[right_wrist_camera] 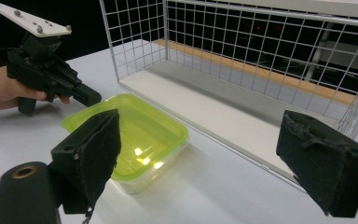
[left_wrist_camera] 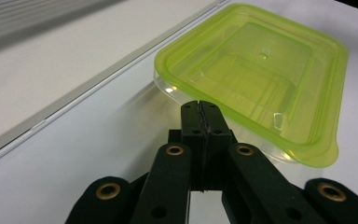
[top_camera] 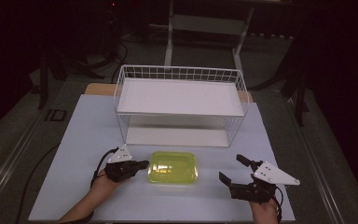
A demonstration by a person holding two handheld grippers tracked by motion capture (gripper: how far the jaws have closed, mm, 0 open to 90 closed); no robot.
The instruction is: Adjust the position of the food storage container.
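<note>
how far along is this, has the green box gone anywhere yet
Nothing looks done yet: the green box sits on the table in front of the wire shelf, whose two levels are bare. In hand: the left gripper is shut with its tips at the box's left rim, though no real grip shows. The right gripper is open, off to the right. Likely left: lifting the box, perhaps onto the shelf.

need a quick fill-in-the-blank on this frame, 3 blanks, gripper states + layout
1. The left hand-held gripper, at the yellow-green container, has its jaws ____.
2. The right hand-held gripper has its jaws ____.
3. The container lies on the table in ____ of the white wire rack.

Missing words: shut; open; front
</note>
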